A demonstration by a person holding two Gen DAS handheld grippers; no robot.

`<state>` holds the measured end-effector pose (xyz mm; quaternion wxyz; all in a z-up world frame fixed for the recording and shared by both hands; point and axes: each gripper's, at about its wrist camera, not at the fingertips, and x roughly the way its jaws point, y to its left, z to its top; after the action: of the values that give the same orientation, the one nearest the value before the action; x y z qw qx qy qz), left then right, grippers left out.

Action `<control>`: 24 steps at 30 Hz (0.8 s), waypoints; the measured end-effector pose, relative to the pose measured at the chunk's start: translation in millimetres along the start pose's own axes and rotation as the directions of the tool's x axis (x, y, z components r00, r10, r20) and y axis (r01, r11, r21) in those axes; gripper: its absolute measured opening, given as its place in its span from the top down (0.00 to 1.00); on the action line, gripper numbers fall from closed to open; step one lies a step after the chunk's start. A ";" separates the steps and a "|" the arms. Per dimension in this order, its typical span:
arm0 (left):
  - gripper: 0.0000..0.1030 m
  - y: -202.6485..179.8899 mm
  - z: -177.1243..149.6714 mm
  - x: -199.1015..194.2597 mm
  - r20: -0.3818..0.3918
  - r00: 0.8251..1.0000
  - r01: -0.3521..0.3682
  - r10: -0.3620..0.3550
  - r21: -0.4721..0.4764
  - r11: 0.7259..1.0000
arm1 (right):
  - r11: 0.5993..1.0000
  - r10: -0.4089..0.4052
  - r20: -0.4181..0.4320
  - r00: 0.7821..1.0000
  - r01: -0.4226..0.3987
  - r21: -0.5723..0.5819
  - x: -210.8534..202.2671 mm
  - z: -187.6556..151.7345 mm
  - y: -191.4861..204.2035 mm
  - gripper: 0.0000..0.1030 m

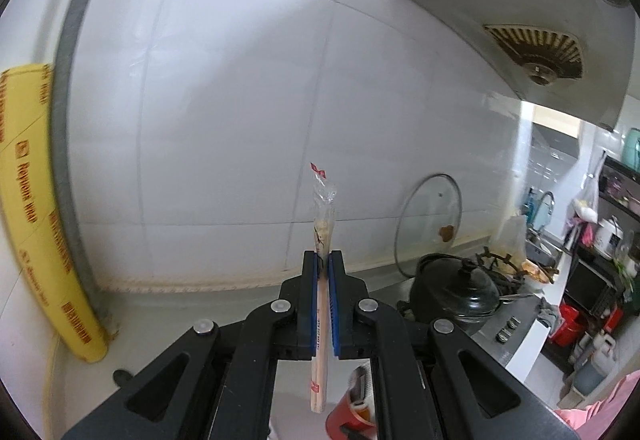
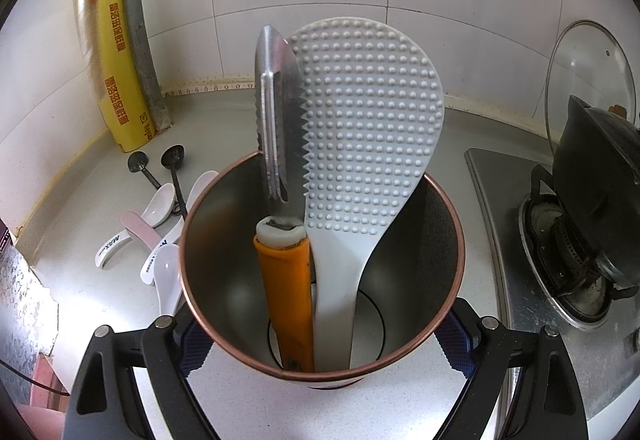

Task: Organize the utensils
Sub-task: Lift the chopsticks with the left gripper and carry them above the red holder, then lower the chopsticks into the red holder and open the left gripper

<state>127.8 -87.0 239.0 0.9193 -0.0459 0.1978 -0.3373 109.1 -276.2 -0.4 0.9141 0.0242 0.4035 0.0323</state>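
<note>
Big white tiled wall (image 1: 224, 111) fills the left wrist view, range hood (image 1: 520, 11) up at one o'clock, and a black lidded pot (image 1: 456, 292) on the stove at four o'clock with a glass lid (image 1: 430, 224) leaning on the tiles behind it. A yellow roll of wrap (image 1: 36, 207) stands in the corner at nine o'clock.

Right wrist view now: the copper-rimmed steel cup (image 2: 216, 240) sits dead centre, and the right gripper (image 2: 324, 352) has its blue pads clamped on the cup's two sides at six o'clock. Inside it stand a white dimpled rice paddle (image 2: 368, 127) and, touching its left edge, an orange-handled peeler (image 2: 282, 280). At nine o'clock of the cup, white and pink ceramic spoons (image 2: 156, 211) lie loose on the counter, two small black spoons (image 2: 172, 159) just beyond them.

Smallest of all: the left gripper (image 1: 324, 260) is squeezed tight on a plastic-wrapped pair of chopsticks (image 1: 322, 228), held upright in the air.
</note>
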 end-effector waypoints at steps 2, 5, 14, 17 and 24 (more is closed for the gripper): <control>0.95 -7.4 -0.1 6.3 -0.010 1.000 0.025 -0.025 0.007 1.000 | 1.000 -0.001 0.000 1.000 0.001 -0.001 -0.2 -0.2 -0.2 0.10; 0.95 -19.2 -4.3 18.6 -0.041 0.998 0.053 -0.052 0.017 0.998 | 1.000 -0.002 -0.002 1.000 0.002 -0.001 0.6 0.0 -0.3 0.10; 0.95 -39.8 -24.2 48.6 -0.113 0.986 0.125 -0.123 0.012 0.992 | 1.000 -0.004 -0.001 1.000 0.004 -0.008 2.1 -0.1 1.4 0.10; 0.95 -39.1 -26.6 51.4 -0.118 0.985 0.130 -0.129 0.003 0.992 | 1.000 -0.005 -0.002 1.000 0.005 -0.008 2.5 0.0 1.8 0.10; 0.95 -29.7 -41.3 58.8 -0.161 0.981 0.105 -0.107 -0.017 0.994 | 1.000 -0.005 -0.003 1.000 0.005 -0.007 2.4 0.0 2.0 0.10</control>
<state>134.4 -145.4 188.0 0.8806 -0.0328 0.2707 -0.3875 110.7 -274.0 -2.0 0.9136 0.0198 0.4049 0.0315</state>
